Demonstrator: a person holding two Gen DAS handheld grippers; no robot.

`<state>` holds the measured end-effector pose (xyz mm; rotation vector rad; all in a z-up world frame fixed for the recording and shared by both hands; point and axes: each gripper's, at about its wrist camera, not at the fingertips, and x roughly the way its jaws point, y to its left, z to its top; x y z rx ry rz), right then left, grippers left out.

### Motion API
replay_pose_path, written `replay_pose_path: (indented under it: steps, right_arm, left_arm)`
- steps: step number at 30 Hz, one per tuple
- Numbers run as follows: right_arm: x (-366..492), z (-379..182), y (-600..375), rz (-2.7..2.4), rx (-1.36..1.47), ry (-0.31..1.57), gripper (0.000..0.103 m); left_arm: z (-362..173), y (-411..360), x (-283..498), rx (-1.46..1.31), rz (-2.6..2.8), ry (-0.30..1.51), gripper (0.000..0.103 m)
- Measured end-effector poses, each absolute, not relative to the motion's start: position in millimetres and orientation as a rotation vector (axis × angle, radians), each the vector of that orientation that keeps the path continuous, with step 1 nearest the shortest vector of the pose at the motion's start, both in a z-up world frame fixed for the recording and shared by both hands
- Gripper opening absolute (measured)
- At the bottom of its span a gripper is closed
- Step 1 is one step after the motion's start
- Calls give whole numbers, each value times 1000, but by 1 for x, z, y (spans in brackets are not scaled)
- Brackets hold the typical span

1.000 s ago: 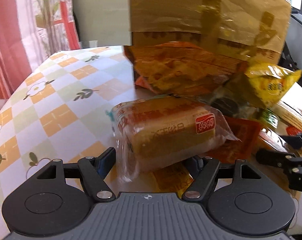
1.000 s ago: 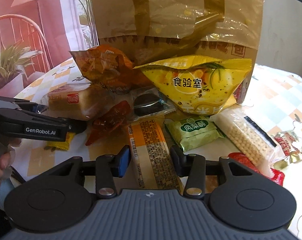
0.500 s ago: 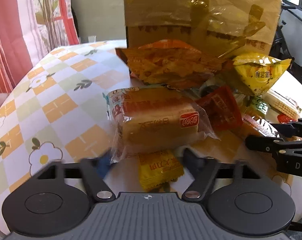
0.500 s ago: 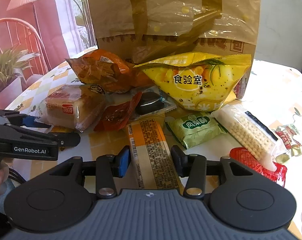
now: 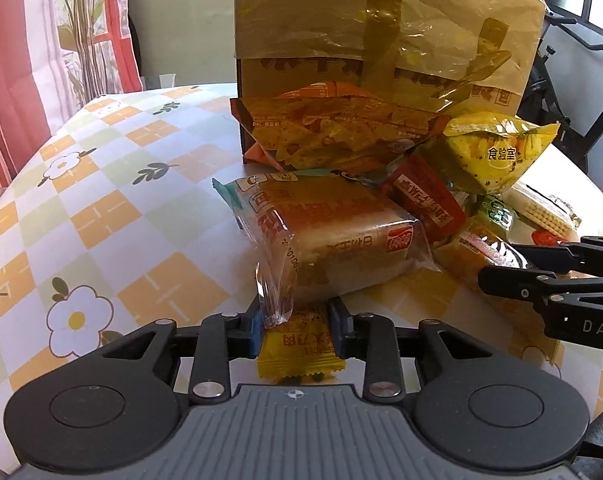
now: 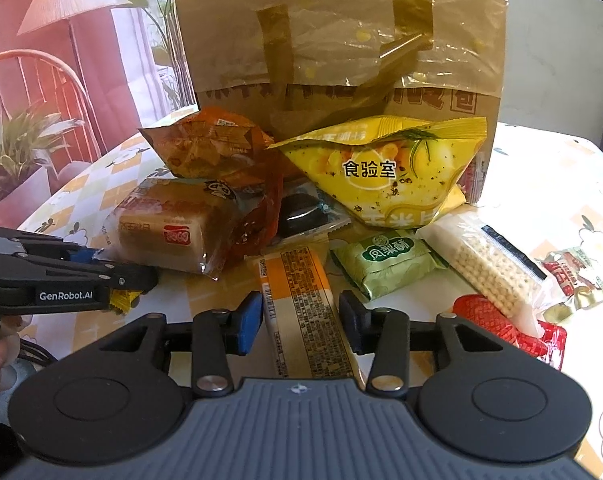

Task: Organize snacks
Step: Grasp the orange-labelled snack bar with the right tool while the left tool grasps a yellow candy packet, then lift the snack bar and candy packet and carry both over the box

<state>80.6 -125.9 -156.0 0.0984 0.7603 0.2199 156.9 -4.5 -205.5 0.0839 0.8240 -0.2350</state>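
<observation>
My left gripper (image 5: 296, 330) is shut on a small yellow packet (image 5: 299, 350) at the near edge of the snack pile. The clear tail of a wrapped bread loaf (image 5: 333, 236) hangs between its fingers too. The right wrist view shows the left gripper (image 6: 141, 276) low at the left, beside the loaf (image 6: 169, 236). My right gripper (image 6: 300, 320) straddles a long orange-and-white packet (image 6: 301, 300) lying flat. Its jaws are closing, the pads close to the packet's edges but not visibly pressing. A tall brown paper bag (image 6: 341, 40) stands behind the pile.
Against the bag lean an orange snack bag (image 5: 333, 132) and a yellow chip bag (image 6: 385, 168). A green packet (image 6: 385, 260), a white wafer pack (image 6: 489, 264), a red packet (image 6: 509, 328) and a dark cookie pack (image 6: 301, 212) lie nearby. The checked tablecloth (image 5: 101, 208) stretches left.
My left gripper has drawn back from the bread loaf and its jaws have come together on the small yellow packet. The right gripper has stayed over the long packet, its jaws slightly narrower.
</observation>
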Motion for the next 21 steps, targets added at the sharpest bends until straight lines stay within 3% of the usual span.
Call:
replay_pose_path:
  steps: [21]
  right_arm:
    - [75, -159, -131, 236, 153, 735, 41]
  left_arm:
    - [-208, -13, 151, 98, -327, 816, 33]
